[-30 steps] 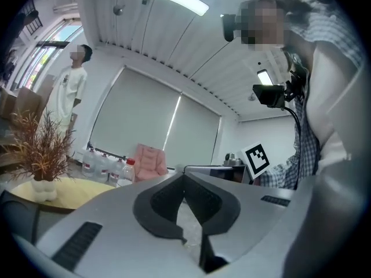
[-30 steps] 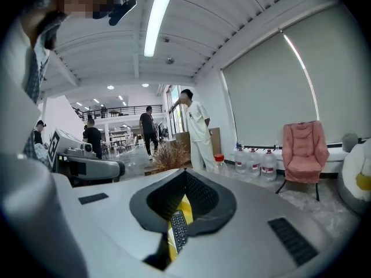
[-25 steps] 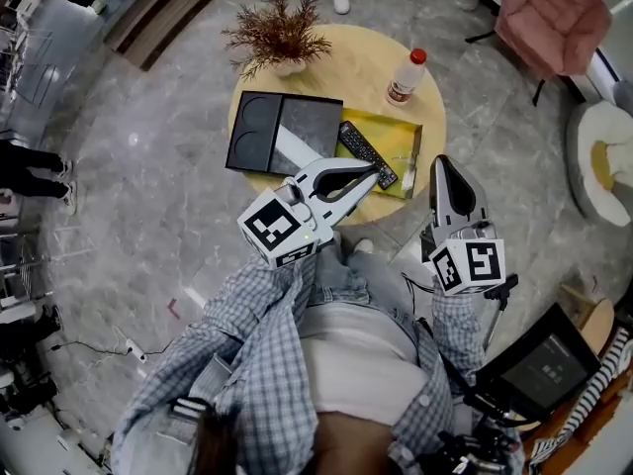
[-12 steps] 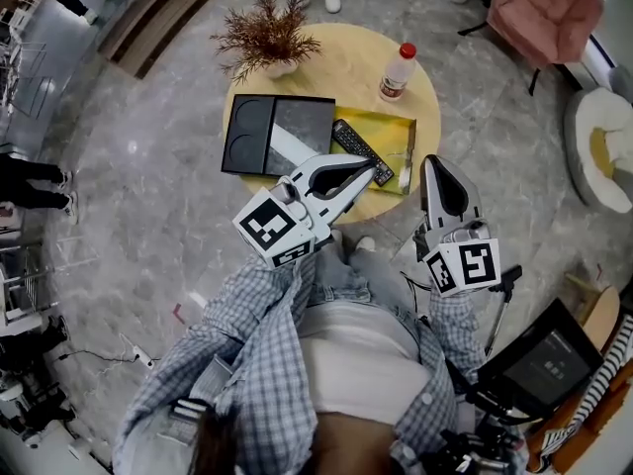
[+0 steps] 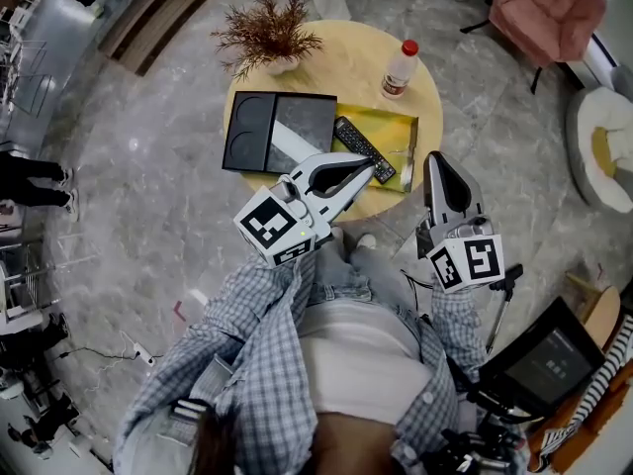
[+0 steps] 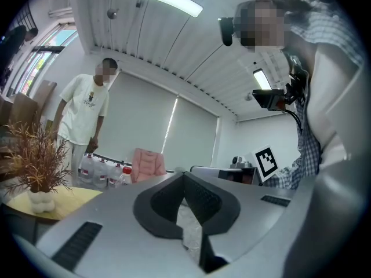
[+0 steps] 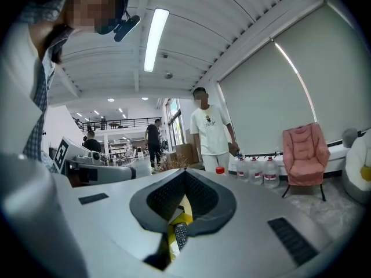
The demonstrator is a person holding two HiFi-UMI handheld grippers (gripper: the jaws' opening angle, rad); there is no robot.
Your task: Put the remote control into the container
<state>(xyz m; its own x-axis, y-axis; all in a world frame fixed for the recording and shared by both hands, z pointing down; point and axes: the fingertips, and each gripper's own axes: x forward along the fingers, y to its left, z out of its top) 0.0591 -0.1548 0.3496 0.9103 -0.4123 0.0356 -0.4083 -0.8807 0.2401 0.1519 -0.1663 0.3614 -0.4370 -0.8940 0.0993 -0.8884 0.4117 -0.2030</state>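
1. Grippers
- The left gripper point(image 5: 372, 167) has its jaws fully together, and nothing is held between them. In the head view its tips overlap the near end of the remote control point(image 5: 364, 149); the height above it cannot be judged.
- The right gripper point(image 5: 435, 158) likewise has its jaws closed and empty. It stands right of the left gripper, apart from it. Its tips point toward the near right edge of the round table point(image 5: 346, 62).

2. Task items
- The remote control lies diagonally on a yellow tray point(image 5: 398, 137) at the near right part of the table. It is outside the black container point(image 5: 259, 137).
- The black container sits just left of the yellow tray, on the near left part of the table.
- In the right gripper view, the remote control and the yellow tray show through the opening below the closed jaws.

3. Surroundings
- A dried plant point(image 5: 269, 30) in a white vase stands at the far left of the table.
- A bottle with a red cap point(image 5: 399, 69) stands at the far right of the table.
- A pink chair point(image 5: 549, 8) stands on the floor at the far right, well apart from the table.
- A person in a white shirt point(image 7: 211, 131) stands beyond the table, near a row of water jugs point(image 7: 255, 169).
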